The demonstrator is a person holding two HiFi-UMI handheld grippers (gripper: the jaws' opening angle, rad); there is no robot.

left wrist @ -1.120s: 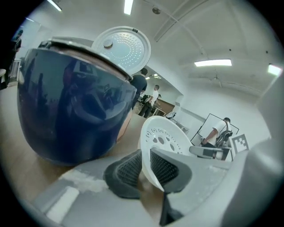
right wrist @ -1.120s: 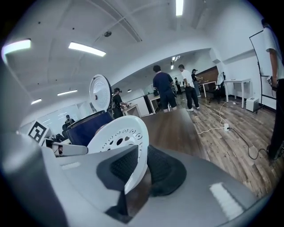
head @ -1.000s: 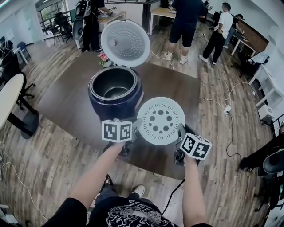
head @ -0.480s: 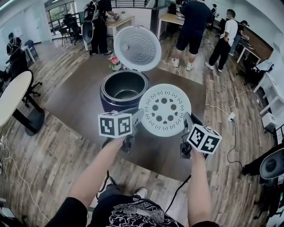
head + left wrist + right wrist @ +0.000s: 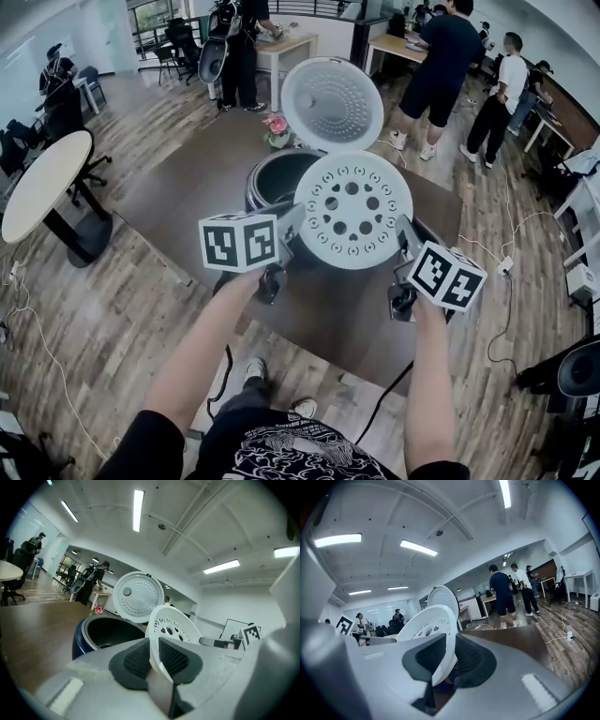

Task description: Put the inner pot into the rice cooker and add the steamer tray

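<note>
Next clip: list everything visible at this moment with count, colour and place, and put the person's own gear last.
steamer tray: one, white, perforated, held up in front of the cooker
rice cooker: one, dark blue, on the table, open
lid: one, white inside, raised behind the cooker
inner pot: one, dark, inside the cooker
flowers: one small bunch, pink, on the table beside the lid
table: one, dark brown, under the cooker
round table: one, white, far left
people: several, background
left gripper: one, grey, shut on the steamer tray's left edge
right gripper: one, grey, shut on its right edge
marker cubes: two, black and white, one per gripper
</note>
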